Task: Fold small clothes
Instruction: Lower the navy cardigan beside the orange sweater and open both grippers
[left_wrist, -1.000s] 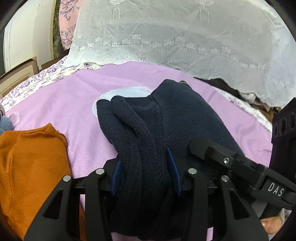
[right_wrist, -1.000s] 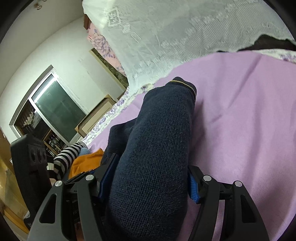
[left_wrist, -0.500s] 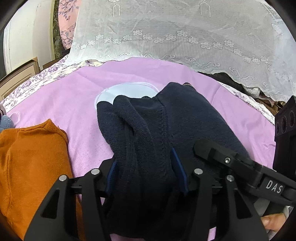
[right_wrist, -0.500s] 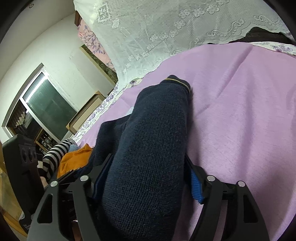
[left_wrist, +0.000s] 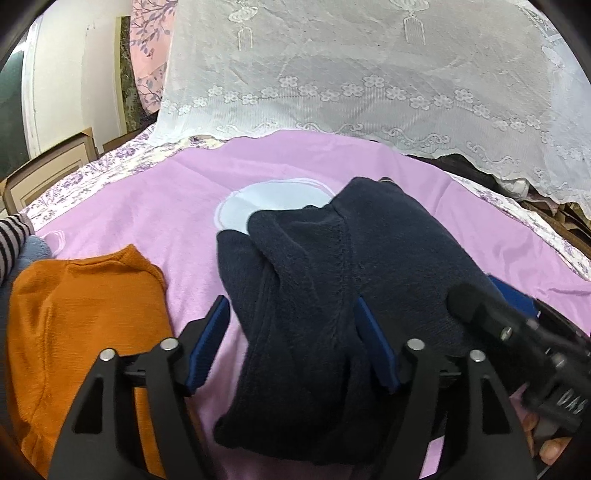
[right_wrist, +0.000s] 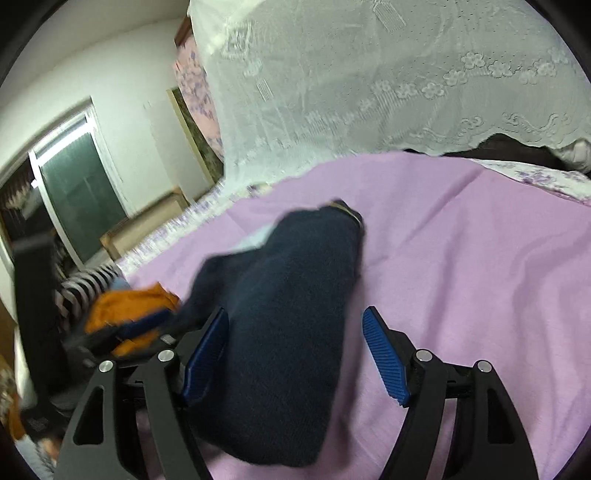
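Observation:
A folded navy knitted garment (left_wrist: 332, 280) lies on the pink sheet (left_wrist: 147, 206). My left gripper (left_wrist: 291, 306) straddles its near end, jaws opening. Pink sheet shows between the left blue pad (left_wrist: 207, 343) and the knit, while the right pad sits against a fold. In the right wrist view the same navy garment (right_wrist: 295, 314) runs between the fingers of my right gripper (right_wrist: 295, 314). That gripper is open, its right pad (right_wrist: 384, 358) well clear of the cloth. The right gripper's black body (left_wrist: 517, 332) shows at the right of the left wrist view.
An orange garment (left_wrist: 85, 325) lies left of the navy one, with a striped sleeve (left_wrist: 11, 236) and a light blue item (left_wrist: 37, 247) beyond it. A white lace cloth (left_wrist: 369, 74) hangs over the back. Dark clothes (left_wrist: 461, 166) lie under its hem.
Both pairs of jaws have spread off the navy garment, which now lies loose on the sheet. The right gripper has rolled and drawn back a little.

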